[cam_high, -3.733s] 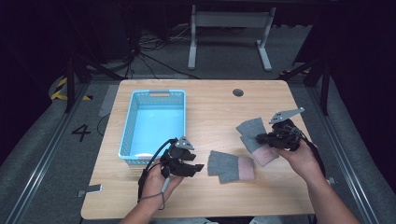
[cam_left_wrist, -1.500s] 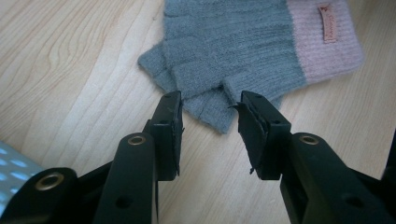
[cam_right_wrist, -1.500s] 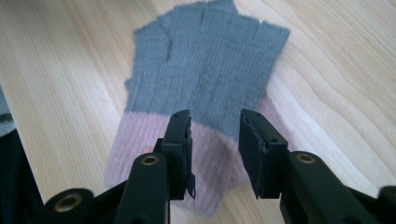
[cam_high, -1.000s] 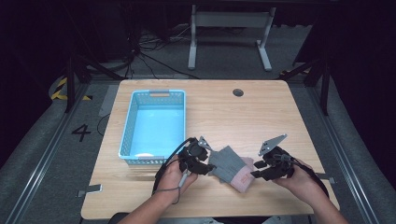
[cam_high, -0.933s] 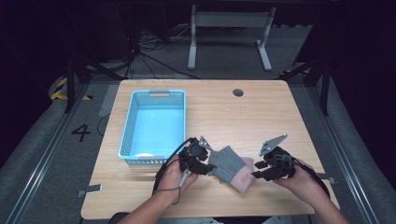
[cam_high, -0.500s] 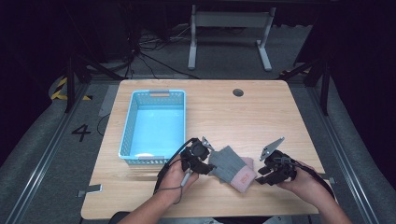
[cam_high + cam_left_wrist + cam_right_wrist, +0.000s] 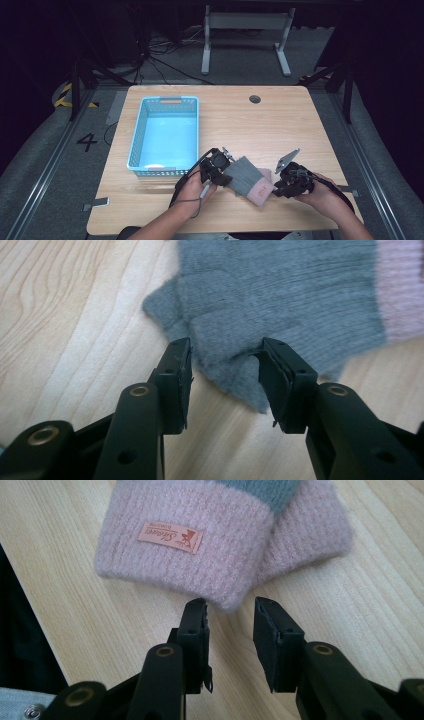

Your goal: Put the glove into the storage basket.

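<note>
Two grey knit gloves (image 7: 245,175) with pink cuffs (image 7: 261,189) lie stacked near the table's front edge. My left gripper (image 7: 226,170) is at their grey finger end. In the left gripper view its jaws (image 7: 225,360) straddle the edge of the grey fabric (image 7: 280,295); they have just been closing, and the pads do not press it. My right gripper (image 7: 277,187) faces the cuff end. Its jaws (image 7: 230,612) have just been closing, with only the corner of the labelled pink cuff (image 7: 185,565) at their tips. A second cuff (image 7: 310,530) lies under the first.
A light blue plastic basket (image 7: 165,102) stands on the left half of the wooden table (image 7: 280,125), close to my left hand. A round cable hole (image 7: 255,99) sits near the far edge. The front table edge is just below both hands.
Since the earliest frame the right-hand glove has come to lie on the middle one, and both grippers have closed in on the pair's ends. Over the last second the hands barely shifted.
</note>
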`<action>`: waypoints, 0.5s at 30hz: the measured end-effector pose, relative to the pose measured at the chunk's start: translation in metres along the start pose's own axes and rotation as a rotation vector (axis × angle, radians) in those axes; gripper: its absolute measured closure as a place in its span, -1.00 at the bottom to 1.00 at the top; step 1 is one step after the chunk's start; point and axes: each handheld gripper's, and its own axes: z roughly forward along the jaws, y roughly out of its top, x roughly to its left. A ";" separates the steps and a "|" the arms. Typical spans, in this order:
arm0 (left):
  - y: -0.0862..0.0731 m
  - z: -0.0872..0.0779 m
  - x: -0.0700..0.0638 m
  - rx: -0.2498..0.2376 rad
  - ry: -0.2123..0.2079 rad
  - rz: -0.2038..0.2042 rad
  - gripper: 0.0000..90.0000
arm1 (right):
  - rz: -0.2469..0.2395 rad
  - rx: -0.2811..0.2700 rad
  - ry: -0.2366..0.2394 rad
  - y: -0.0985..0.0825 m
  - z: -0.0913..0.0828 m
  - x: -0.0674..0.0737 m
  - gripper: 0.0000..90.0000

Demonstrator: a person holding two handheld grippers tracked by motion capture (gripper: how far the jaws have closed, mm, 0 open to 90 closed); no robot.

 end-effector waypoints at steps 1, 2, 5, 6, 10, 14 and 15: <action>0.000 0.003 0.000 0.023 0.020 0.007 0.29 | -0.001 0.000 0.000 0.000 0.000 0.000 0.49; 0.000 0.004 0.000 0.036 0.019 0.001 0.30 | 0.000 0.000 0.000 0.000 0.000 0.000 0.49; 0.001 0.006 0.002 0.046 0.013 -0.006 0.30 | -0.003 0.003 -0.003 0.001 0.001 0.001 0.49; 0.001 0.006 0.002 0.046 0.013 -0.006 0.30 | -0.004 0.004 -0.001 0.001 0.001 0.001 0.50; 0.002 0.008 0.004 0.041 -0.029 -0.012 0.37 | 0.002 0.002 -0.002 0.001 0.002 0.001 0.52; 0.003 0.008 0.004 0.038 -0.032 -0.013 0.38 | -0.002 0.005 -0.002 0.001 0.003 0.001 0.53; 0.003 0.009 0.005 0.039 -0.048 -0.023 0.38 | -0.005 0.007 -0.001 0.002 0.004 0.000 0.55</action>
